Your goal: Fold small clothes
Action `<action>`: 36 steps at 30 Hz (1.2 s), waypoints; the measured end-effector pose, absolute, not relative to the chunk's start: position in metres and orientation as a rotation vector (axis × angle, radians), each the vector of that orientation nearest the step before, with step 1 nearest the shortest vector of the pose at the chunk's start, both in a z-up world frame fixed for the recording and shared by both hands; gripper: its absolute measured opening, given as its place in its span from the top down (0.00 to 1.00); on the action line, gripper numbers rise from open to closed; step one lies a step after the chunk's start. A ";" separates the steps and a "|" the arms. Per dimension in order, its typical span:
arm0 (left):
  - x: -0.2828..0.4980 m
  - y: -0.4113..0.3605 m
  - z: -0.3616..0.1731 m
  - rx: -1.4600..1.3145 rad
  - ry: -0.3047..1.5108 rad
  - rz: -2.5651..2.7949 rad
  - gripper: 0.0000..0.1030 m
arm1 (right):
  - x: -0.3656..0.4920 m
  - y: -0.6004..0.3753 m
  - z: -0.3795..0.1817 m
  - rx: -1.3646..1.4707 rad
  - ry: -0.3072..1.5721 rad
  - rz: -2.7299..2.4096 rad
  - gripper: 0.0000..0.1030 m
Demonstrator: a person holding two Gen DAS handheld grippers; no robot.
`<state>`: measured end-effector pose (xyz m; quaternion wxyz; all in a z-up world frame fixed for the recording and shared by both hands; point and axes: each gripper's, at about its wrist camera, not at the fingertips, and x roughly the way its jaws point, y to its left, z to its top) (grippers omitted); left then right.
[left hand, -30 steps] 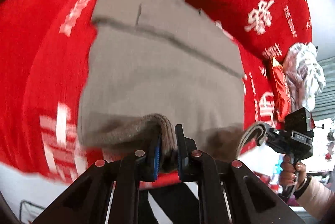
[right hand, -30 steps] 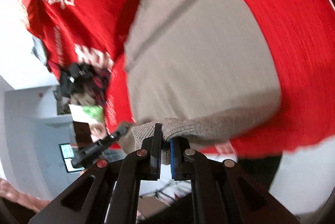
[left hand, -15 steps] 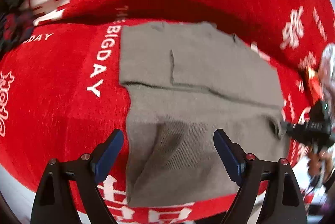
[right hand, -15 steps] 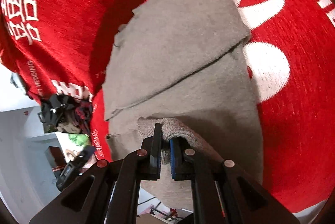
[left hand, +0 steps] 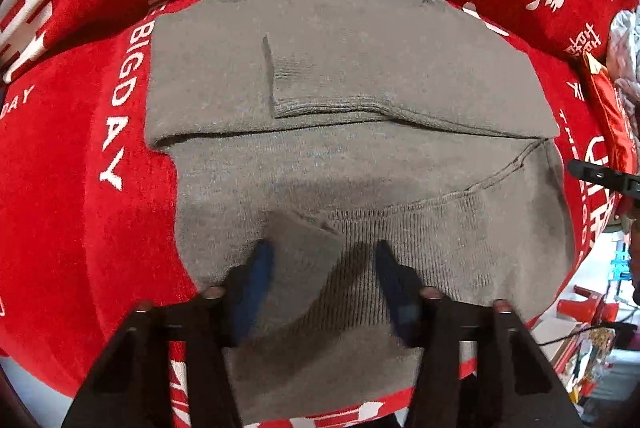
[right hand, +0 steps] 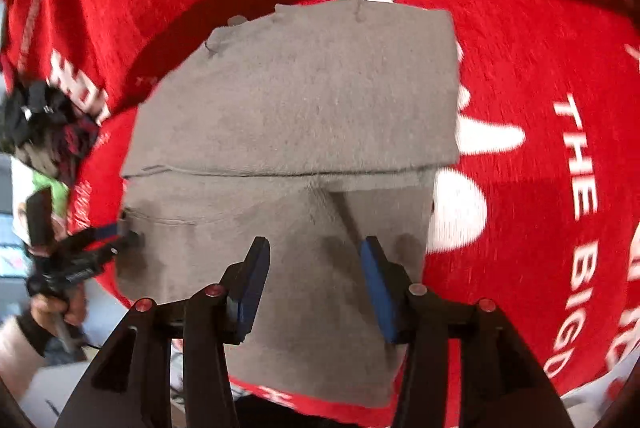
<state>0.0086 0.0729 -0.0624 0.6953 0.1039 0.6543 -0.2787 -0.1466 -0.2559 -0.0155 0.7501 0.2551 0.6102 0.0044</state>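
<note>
A grey knit garment (left hand: 340,68) lies folded on a red cloth (left hand: 72,188) with white lettering. My left gripper (left hand: 322,264) hovers over its near part. The jaws are closing, and a loose flap of the knit stands between them beside the left pad without being pinched. In the right wrist view the same garment (right hand: 300,100) lies below my right gripper (right hand: 314,260). Its jaws are opening, and a raised fold sits between them, free of the pads. The left gripper (right hand: 100,248) shows at the garment's left edge. The right gripper's tip (left hand: 600,176) pokes in at the right.
A pale patterned pile of clothes (left hand: 624,48) and a red packet (left hand: 612,116) lie at the cloth's right end. Dark clothes (right hand: 44,120) are heaped at the left end. The table's near edge runs just below the garment. A hand (right hand: 60,304) holds the left gripper.
Both grippers carried the garment's near edge up and over onto the garment. The left one let go first, opened wide, then narrowed. The right one has just released its pinch.
</note>
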 end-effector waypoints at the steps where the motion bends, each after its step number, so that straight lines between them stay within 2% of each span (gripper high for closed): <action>1: 0.009 0.074 -0.062 0.227 1.460 -0.627 0.52 | -0.143 -0.255 -0.018 0.551 1.336 0.015 0.49; 2: 0.009 0.075 -0.062 0.227 1.456 -0.634 0.62 | -0.139 -0.253 -0.022 0.538 1.343 0.020 0.49; 3: 0.008 0.075 -0.062 0.233 1.456 -0.638 0.79 | -0.135 -0.249 -0.028 0.521 1.357 0.022 0.49; 4: 0.008 0.076 -0.063 0.242 1.459 -0.642 0.85 | -0.132 -0.247 -0.034 0.512 1.369 0.026 0.49; 5: 0.006 0.077 -0.061 0.239 1.453 -0.646 0.87 | -0.130 -0.243 -0.040 0.501 1.389 0.028 0.54; 6: 0.005 0.078 -0.059 0.233 1.446 -0.649 0.87 | -0.129 -0.238 -0.045 0.485 1.410 0.032 0.63; 7: 0.004 0.080 -0.056 0.226 1.438 -0.652 0.87 | -0.130 -0.235 -0.046 0.457 1.421 0.027 0.94; 11: -0.004 0.093 -0.024 0.172 1.382 -0.666 0.87 | -0.144 -0.218 -0.017 0.333 1.352 0.022 0.94; 18: -0.003 0.099 0.056 0.126 1.237 -0.705 0.89 | -0.167 -0.233 0.061 0.380 1.196 -0.004 0.94; 25: 0.046 0.076 0.103 0.123 1.093 -0.736 0.89 | -0.123 -0.253 0.119 0.350 1.059 -0.018 0.94; 30: 0.106 0.045 0.092 0.127 1.040 -0.683 0.89 | -0.067 -0.274 0.118 0.322 1.021 -0.033 0.94; 36: 0.161 0.007 0.015 0.177 1.134 -0.556 0.89 | 0.002 -0.297 0.058 0.361 1.085 -0.055 0.94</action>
